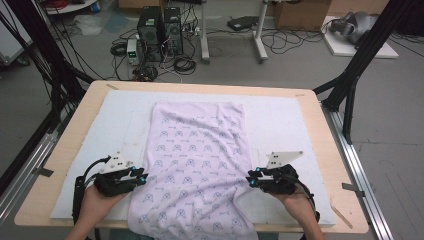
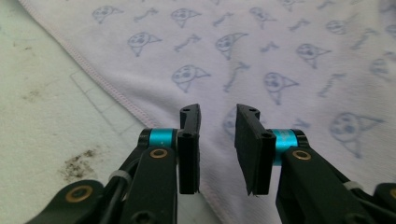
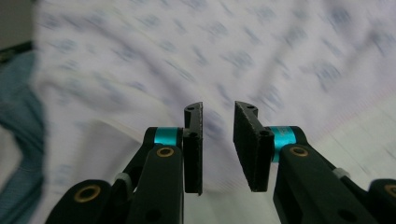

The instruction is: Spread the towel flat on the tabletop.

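Computer towers (image 1: 160, 32) and loose cables sit on the grey floor beyond a wooden tabletop (image 1: 327, 150) covered by a white mat (image 1: 280, 125). From the high view, a pale lilac printed cloth (image 1: 197, 160) lies lengthwise down the middle of the mat, its near end drooping over the tabletop's front edge. The left gripper (image 1: 142, 176) sits at the cloth's left hem and the right gripper (image 1: 250, 180) at its right hem, roughly level with each other.

Along the left gripper view, the left gripper (image 2: 217, 122) has its jaws spread with nothing between them, poised over the stitched hem (image 2: 105, 84) where cloth meets the stained mat (image 2: 42, 116). A likely slip: closing too low would catch the mat along with the hem, or closing too far outboard would miss the fabric altogether.

Along the right gripper view, the right gripper (image 3: 217, 119) likewise has its jaws apart and empty, the cloth (image 3: 187, 56) smeared by motion blur beneath them. That blur suggests a hurried hand; a pinch taken on the wrinkled fold rather than the true edge could gather two layers. If the two grips land unevenly, lifting would probably skew the cloth, and the overhanging end might drag it off the front.
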